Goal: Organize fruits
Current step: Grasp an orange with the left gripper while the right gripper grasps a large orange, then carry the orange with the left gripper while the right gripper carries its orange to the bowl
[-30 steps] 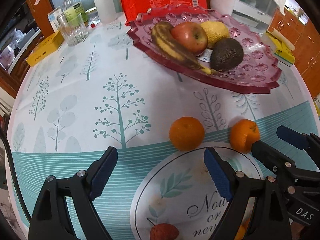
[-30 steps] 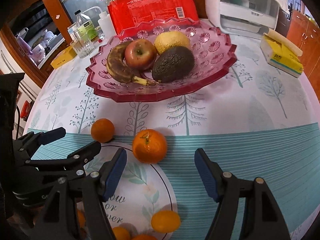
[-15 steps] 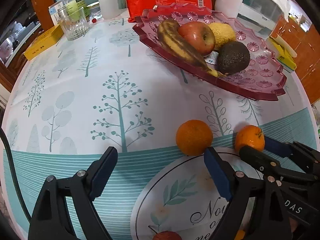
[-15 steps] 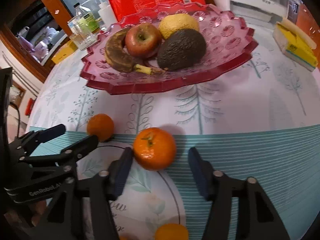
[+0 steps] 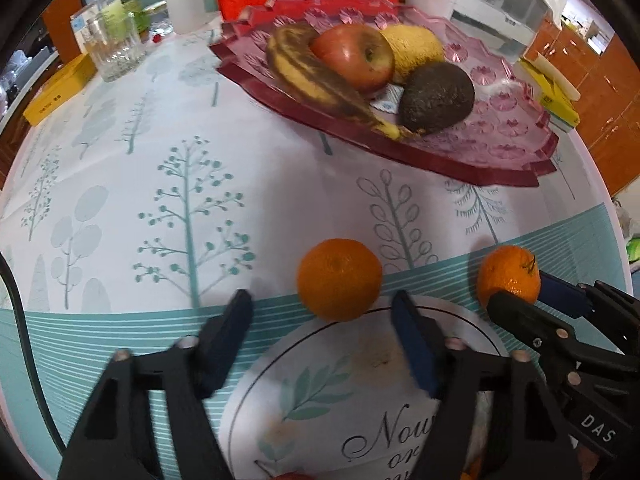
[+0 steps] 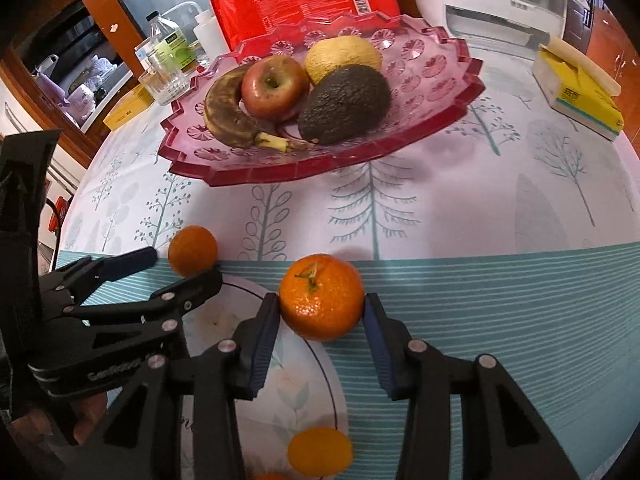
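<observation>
Stemmed orange (image 6: 322,297): my right gripper (image 6: 320,320) jaws touch both sides; squeeze gently.
Plain orange (image 5: 339,279): my left gripper (image 5: 320,340) jaws gape, empty.

Four oranges (image 6: 321,296) — plus one banana (image 6: 232,114), one apple (image 6: 275,87), one avocado (image 6: 344,104), one yellow fruit (image 6: 340,56).

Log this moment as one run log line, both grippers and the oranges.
right gripper: jaws closed on stemmed orange | left gripper: jaws open, nearing second orange | pink tray: four fruits, no oranges
</observation>
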